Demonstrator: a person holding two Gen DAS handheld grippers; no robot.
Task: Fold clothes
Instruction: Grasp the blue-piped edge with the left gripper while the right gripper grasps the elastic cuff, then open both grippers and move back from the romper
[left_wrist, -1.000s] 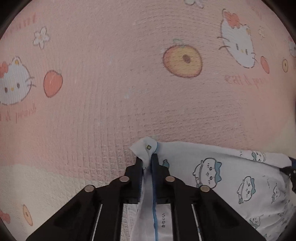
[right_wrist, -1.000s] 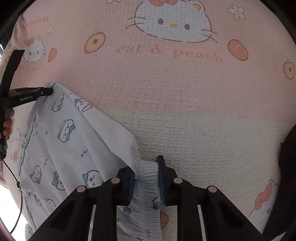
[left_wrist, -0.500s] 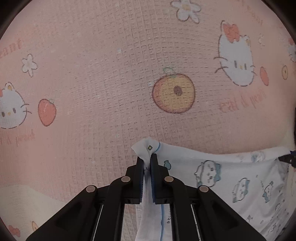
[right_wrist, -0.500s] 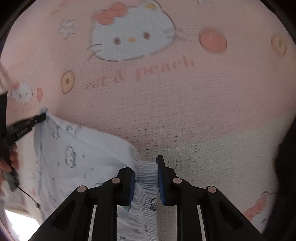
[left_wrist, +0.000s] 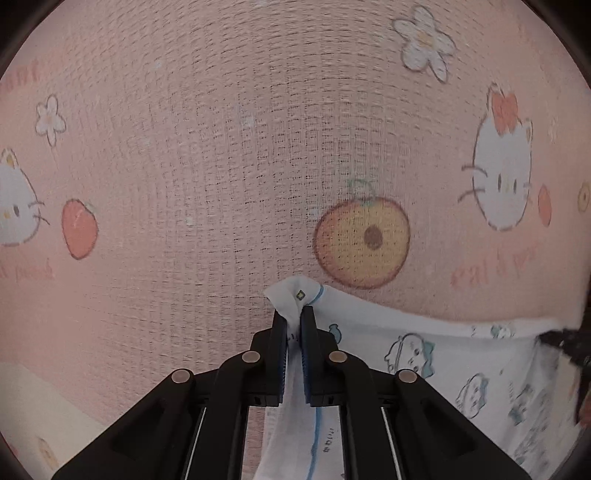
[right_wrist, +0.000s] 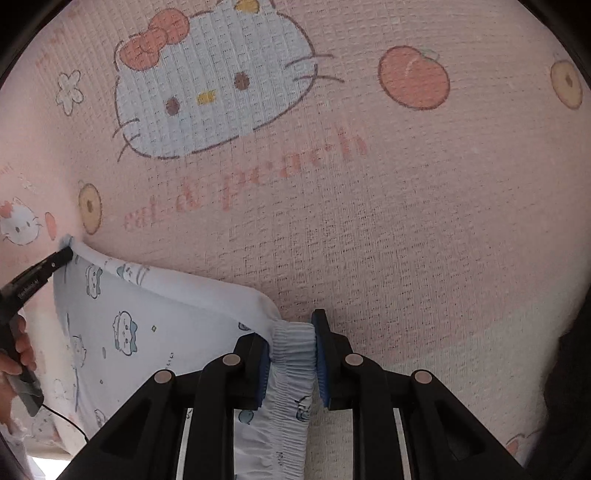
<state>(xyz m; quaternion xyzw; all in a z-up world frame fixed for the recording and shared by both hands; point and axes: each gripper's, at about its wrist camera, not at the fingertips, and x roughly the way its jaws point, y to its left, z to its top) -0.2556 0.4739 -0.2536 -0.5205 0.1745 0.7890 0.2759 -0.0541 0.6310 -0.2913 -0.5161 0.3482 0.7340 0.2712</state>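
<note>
Two grippers: both clamped on one garment.
Left gripper: jaws pinched on a hem corner at 6 o'clock.
Right gripper: jaws gripping the gathered elastic waistband.
Garment: pale blue, cartoon print, stretched between grippers above the blanket.
Blanket: pink waffle weave, cat print.

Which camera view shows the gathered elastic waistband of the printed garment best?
The right wrist view: the waistband sits ruched and sharp between the right gripper pads, which are shut on it. The left wrist view shows none of it clearly, only the garment's flat hem corner pinched in the left gripper and a blurred far edge.
</note>
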